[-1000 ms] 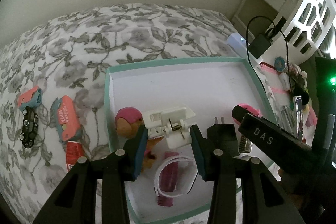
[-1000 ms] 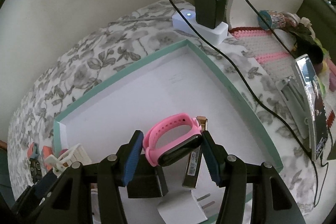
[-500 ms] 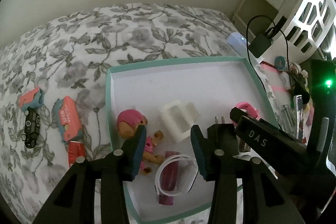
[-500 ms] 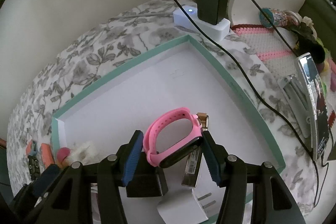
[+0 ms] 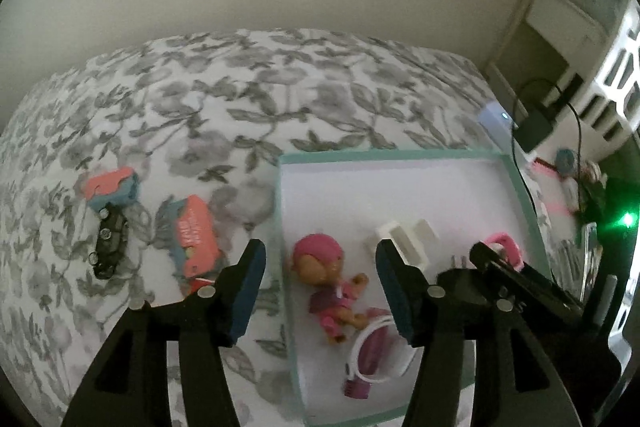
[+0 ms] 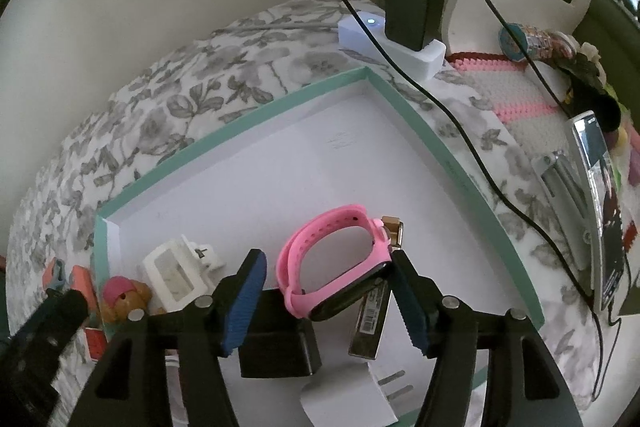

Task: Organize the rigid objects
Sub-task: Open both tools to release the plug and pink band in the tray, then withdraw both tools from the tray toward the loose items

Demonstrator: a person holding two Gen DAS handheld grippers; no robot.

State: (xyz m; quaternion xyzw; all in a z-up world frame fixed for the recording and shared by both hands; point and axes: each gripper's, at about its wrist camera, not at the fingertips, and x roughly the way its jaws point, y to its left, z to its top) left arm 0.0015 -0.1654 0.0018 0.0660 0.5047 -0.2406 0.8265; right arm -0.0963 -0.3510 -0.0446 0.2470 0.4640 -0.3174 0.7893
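A teal-rimmed white tray [image 5: 400, 155] [image 6: 424, 131] lies on the floral bedspread. In it are a pink-haired doll [image 5: 324, 275], a white plastic clip [image 5: 404, 239] [image 6: 176, 271], a purple tube with a white ring [image 5: 372, 359], a pink watch [image 6: 340, 259], a black charger [image 6: 280, 351] and a white plug [image 6: 348, 399]. My left gripper [image 5: 318, 293] is open and empty above the tray's left rim. My right gripper [image 6: 332, 301] is open just in front of the pink watch. Outside the tray lie an orange case [image 5: 196, 235], a black toy car [image 5: 110, 243] and a pink-blue block [image 5: 112, 187].
A white power strip with a black adapter [image 6: 412, 11] and cable sits beyond the tray's far corner. A crocheted pink mat [image 6: 516, 87], a phone [image 6: 604, 207] and metal clips [image 6: 560, 183] lie at the right. A wall stands behind the bed.
My left gripper has let go of the white clip, which now lies in the tray, opened wide and swung left. My right gripper has barely moved.
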